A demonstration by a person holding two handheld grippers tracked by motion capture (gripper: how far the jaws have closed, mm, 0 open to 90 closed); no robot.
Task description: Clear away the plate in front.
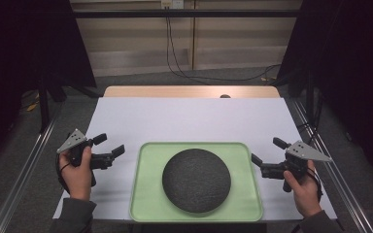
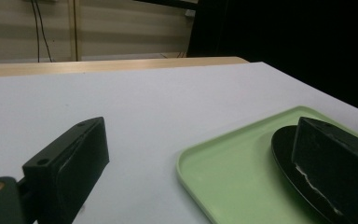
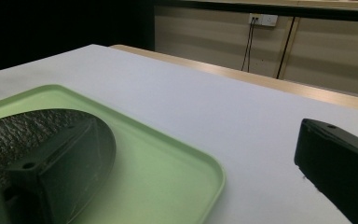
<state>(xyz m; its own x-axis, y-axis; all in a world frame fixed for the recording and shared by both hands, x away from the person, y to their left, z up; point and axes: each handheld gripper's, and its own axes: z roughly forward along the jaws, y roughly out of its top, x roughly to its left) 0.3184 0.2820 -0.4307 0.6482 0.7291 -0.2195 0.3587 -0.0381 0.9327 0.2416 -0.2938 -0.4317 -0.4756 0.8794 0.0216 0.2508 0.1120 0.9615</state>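
Observation:
A light green tray lies at the near middle of the white table, and a dark round textured plate lies in it. My left gripper is held just left of the tray, open, with nothing between its jaws. My right gripper is held just right of the tray, also open and empty. In the left gripper view the tray's corner and the plate's edge lie between the spread jaws. In the right gripper view the tray and the plate sit at lower left.
The white table top stretches beyond the tray to a wooden far edge. Metal rails run along both sides of the table. Cables trail over the floor behind it.

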